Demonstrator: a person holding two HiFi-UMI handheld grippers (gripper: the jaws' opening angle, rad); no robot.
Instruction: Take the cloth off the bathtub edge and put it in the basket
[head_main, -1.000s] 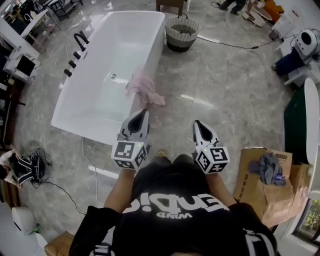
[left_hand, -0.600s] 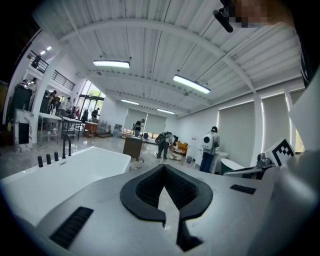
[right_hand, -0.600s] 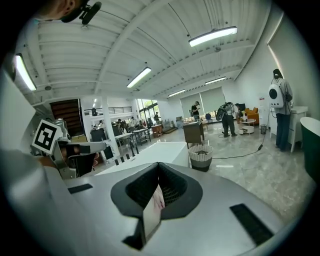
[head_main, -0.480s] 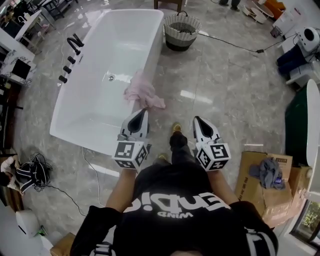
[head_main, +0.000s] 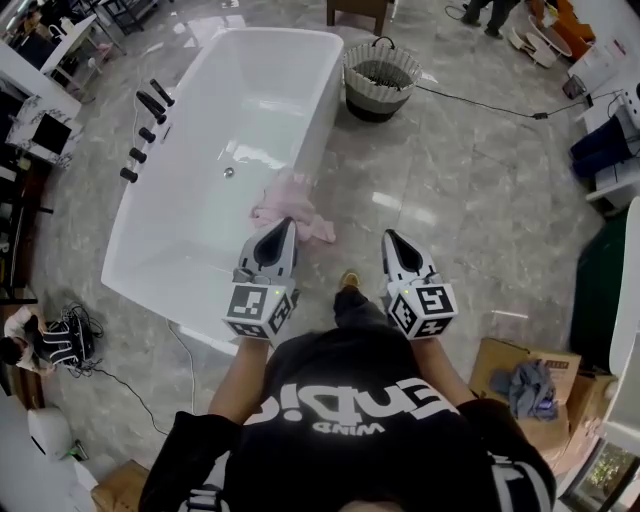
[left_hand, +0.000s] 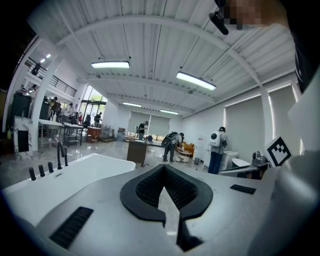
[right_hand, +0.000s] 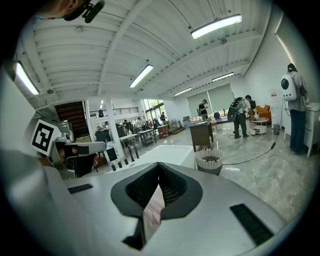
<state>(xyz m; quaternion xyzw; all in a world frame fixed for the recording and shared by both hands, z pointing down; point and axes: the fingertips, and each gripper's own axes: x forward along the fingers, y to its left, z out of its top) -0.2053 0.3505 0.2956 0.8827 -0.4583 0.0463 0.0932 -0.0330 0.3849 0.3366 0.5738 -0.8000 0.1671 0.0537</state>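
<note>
The pink cloth (head_main: 289, 204) hangs crumpled over the right rim of the white bathtub (head_main: 199, 226). The round woven basket (head_main: 380, 74) stands on the floor past the tub's far right corner. My left gripper (head_main: 288, 221) is shut and empty, its tip just short of the cloth. My right gripper (head_main: 386, 236) is held over the floor to the right, shut and empty. In the left gripper view the jaws (left_hand: 163, 168) meet at their tips, with the tub (left_hand: 65, 175) to the left. The right gripper view shows the cloth (right_hand: 154, 207) behind the gripper (right_hand: 159, 165), with the basket (right_hand: 209, 160) beyond.
Black tap fittings (head_main: 145, 135) line the tub's left rim. A cable (head_main: 480, 95) runs over the marble floor behind the basket. A cardboard box (head_main: 530, 385) with a grey rag sits at the right. The person's foot (head_main: 349, 281) is between the grippers. People stand far off.
The person has stepped forward, so the tub edge and the pink cloth have come closer to the left gripper's tip. Both grippers stay shut and side by side.
</note>
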